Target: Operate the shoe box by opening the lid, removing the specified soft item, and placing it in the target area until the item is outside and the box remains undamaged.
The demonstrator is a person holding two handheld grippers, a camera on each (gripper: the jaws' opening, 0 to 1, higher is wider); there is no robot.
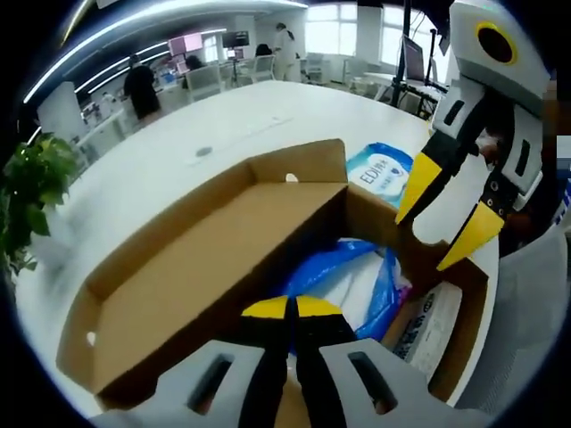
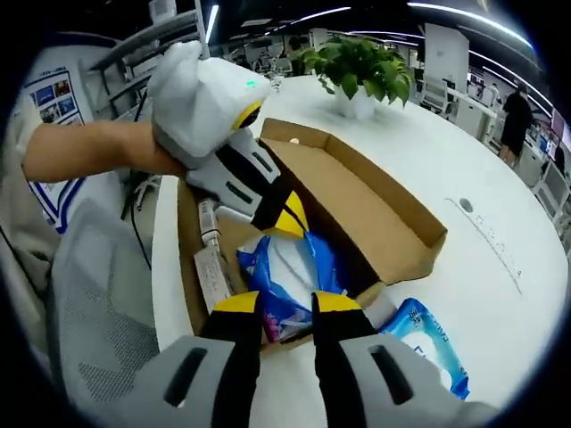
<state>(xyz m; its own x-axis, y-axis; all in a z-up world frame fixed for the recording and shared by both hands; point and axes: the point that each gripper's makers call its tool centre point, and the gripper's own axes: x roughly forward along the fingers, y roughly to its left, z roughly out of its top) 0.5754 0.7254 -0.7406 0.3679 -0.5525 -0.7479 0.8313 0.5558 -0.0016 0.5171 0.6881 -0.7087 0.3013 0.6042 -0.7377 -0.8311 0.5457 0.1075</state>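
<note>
Inside the shoe box (image 1: 466,308), against the hinge side: the blue soft bag (image 1: 350,267), crumpled, not yet lifted out. Lid (image 1: 196,267) thrown fully back and lying flat on the white table (image 1: 268,107). Beside the bag, in the same box, some white printed cartons (image 1: 430,323).

Left gripper (image 1: 290,308) low over the bag, yellow tips pressed together with nothing visible between them; from the right gripper view, nose down at the bag's far end, touching or nearly so. Right gripper (image 1: 446,212) with jaws spread, hanging above the box's near corner; in its own view, tips straddling the bag's near edge without pinching it.

Judging the step as the grasp of the bag:
- Lower the right gripper until both tips pass a thick fold of film, then close gently.
- Take film only, not the cartons, and not the cardboard wall.
- Lift straight up, clear of the rim, before moving sideways, to spare the box.
- Hold the left gripper off the wall; press the box floor only if the box rises with the bag.
- Set down on bare table near the blue-and-white pack (image 1: 384,169) outside the box.
</note>
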